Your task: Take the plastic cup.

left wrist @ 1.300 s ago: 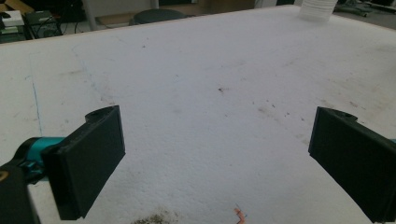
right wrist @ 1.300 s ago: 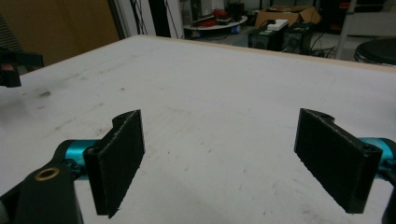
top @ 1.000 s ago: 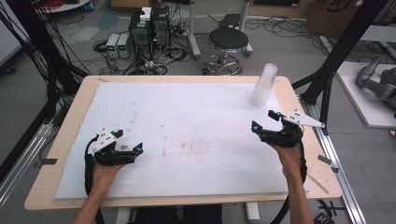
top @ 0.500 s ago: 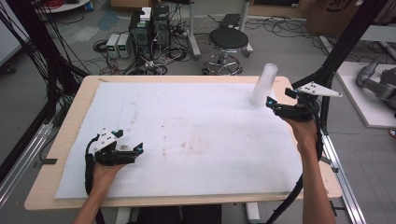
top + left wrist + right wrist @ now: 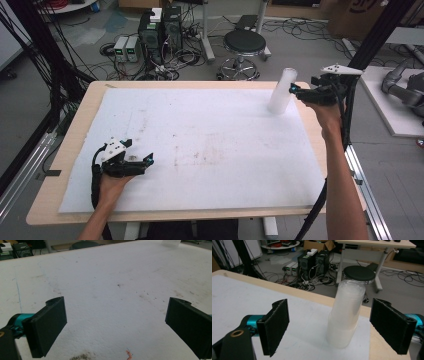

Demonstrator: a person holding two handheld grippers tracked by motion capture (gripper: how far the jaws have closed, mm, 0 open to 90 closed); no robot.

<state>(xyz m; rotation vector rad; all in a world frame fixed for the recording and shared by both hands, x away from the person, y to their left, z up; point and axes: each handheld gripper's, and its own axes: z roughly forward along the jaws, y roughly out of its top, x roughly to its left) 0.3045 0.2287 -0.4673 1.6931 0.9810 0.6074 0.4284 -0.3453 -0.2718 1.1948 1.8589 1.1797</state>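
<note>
A tall stack of translucent white plastic cups (image 5: 281, 91) stands upside down at the far right of the white foam sheet (image 5: 200, 140). My right gripper (image 5: 295, 91) hovers just right of the stack, raised off the table, open. In the right gripper view the cup stack (image 5: 345, 315) rises between and beyond my two black jaws, untouched by either. My left gripper (image 5: 148, 162) rests low over the near left of the sheet, open with nothing between its jaws. In the left gripper view the bare stained foam (image 5: 112, 290) lies ahead.
The foam sheet covers most of a wooden table (image 5: 65, 130). Behind the far edge stand a black stool (image 5: 244, 44) and computer boxes (image 5: 160, 30) among cables on the floor. A black frame post (image 5: 372, 35) rises at the right. Small debris (image 5: 129, 355) lies near my left gripper.
My right gripper has moved from the near right of the sheet up and away to the cup stack, rising off the table. My left gripper has stayed in place.
</note>
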